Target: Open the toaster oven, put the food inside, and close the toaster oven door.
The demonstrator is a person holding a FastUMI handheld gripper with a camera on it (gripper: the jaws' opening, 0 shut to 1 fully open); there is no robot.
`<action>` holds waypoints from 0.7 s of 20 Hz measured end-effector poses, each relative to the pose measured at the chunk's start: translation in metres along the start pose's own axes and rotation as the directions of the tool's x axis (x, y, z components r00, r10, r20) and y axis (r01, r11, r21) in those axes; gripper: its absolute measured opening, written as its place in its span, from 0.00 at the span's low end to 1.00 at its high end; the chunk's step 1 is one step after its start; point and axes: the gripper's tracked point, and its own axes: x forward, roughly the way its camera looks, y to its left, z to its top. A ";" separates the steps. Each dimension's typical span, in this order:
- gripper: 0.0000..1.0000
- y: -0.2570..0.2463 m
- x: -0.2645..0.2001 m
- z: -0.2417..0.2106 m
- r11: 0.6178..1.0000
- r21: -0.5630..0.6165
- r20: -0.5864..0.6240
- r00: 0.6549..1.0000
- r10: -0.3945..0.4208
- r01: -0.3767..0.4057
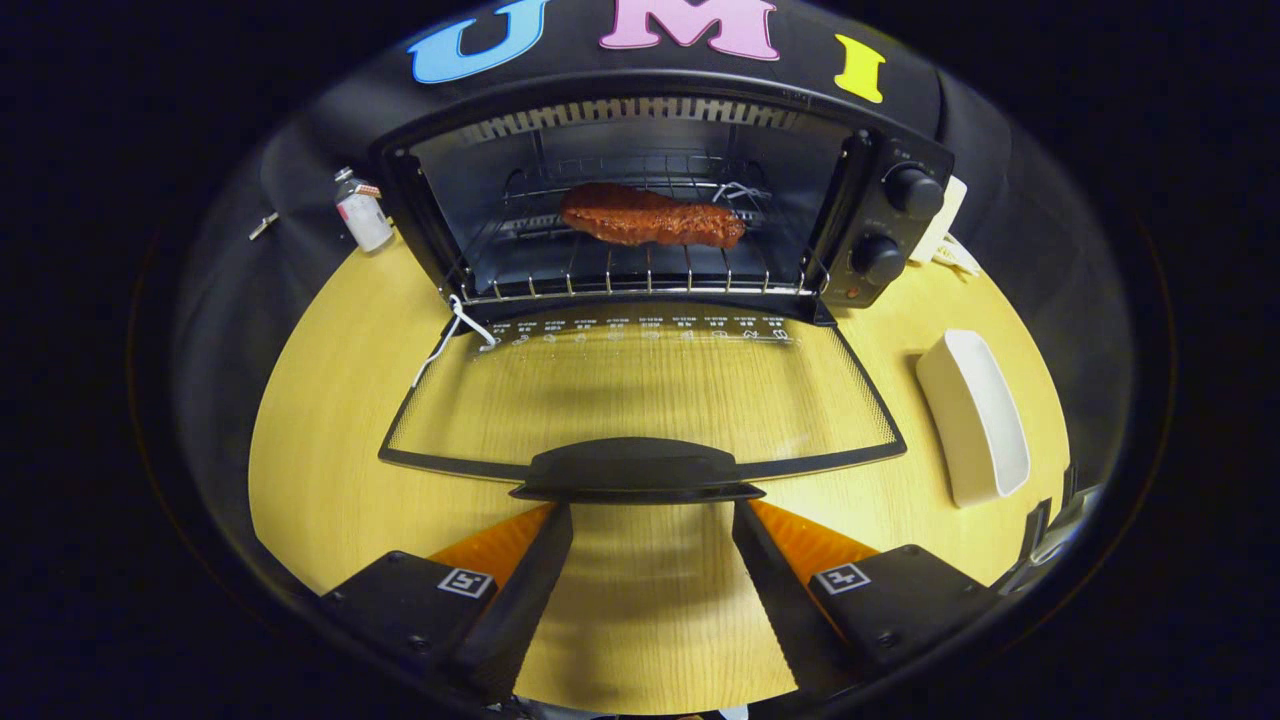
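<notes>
Yellow wood grain runs across the bench [330, 470], and everything here sits in relation to the toaster oven [660, 200] at the far side of it. Its glass door [640, 395] lies folded all the way down toward me, flat over the bench. The food [652, 216], a reddish-brown slab, already rests on the wire rack [640, 275] inside the oven, roughly centred. So I judge the loading done and the closing still to do.

My gripper [652, 515] has its jaws spread wide and holding nothing. The door's black handle [637, 470] is just ahead of them, spanning the gap between them.

To close it well, I would come in low under the handle's front lip, or pinch it squarely at its middle, so the door lifts evenly. Then I would follow the hinge's arc up and toward the oven rather than pushing straight forward, which could slide the whole oven back. A white cord [455, 335] hangs by the oven's hinge corner on the bottle side; it may catch, so I would watch it.

A white dish [975, 415] sits beside the oven door on the knob side, and a small bottle [360, 212] stands just beside the oven's other flank.
</notes>
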 end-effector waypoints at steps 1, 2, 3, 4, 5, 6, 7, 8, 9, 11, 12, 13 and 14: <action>1.00 0.000 -0.004 0.001 1.000 0.002 0.008 1.000 0.006 -0.006; 1.00 0.000 -0.007 0.004 1.000 0.008 0.015 1.000 0.016 -0.016; 1.00 0.000 -0.010 0.004 1.000 0.010 0.024 0.999 0.026 -0.026; 1.00 0.000 -0.014 0.006 0.999 0.012 0.032 0.999 0.035 -0.036; 1.00 0.001 -0.017 0.010 0.999 0.018 0.047 0.998 0.045 -0.046; 1.00 0.001 -0.021 0.013 0.998 0.022 0.064 0.996 0.054 -0.056; 1.00 0.001 -0.024 0.015 0.998 0.022 0.077 0.995 0.062 -0.064; 1.00 0.003 -0.028 0.019 0.997 0.019 0.092 0.994 0.066 -0.068; 1.00 0.003 -0.034 0.025 0.997 0.011 0.113 0.991 0.069 -0.071; 1.00 0.002 -0.043 0.038 0.997 -0.001 0.164 0.984 0.074 -0.075; 1.00 0.003 -0.048 0.045 0.997 0.002 0.187 0.979 0.077 -0.078; 1.00 0.005 -0.051 0.050 0.996 0.008 0.205 0.975 0.081 -0.085; 1.00 0.007 -0.055 0.058 0.996 0.015 0.223 0.971 0.087 -0.093</action>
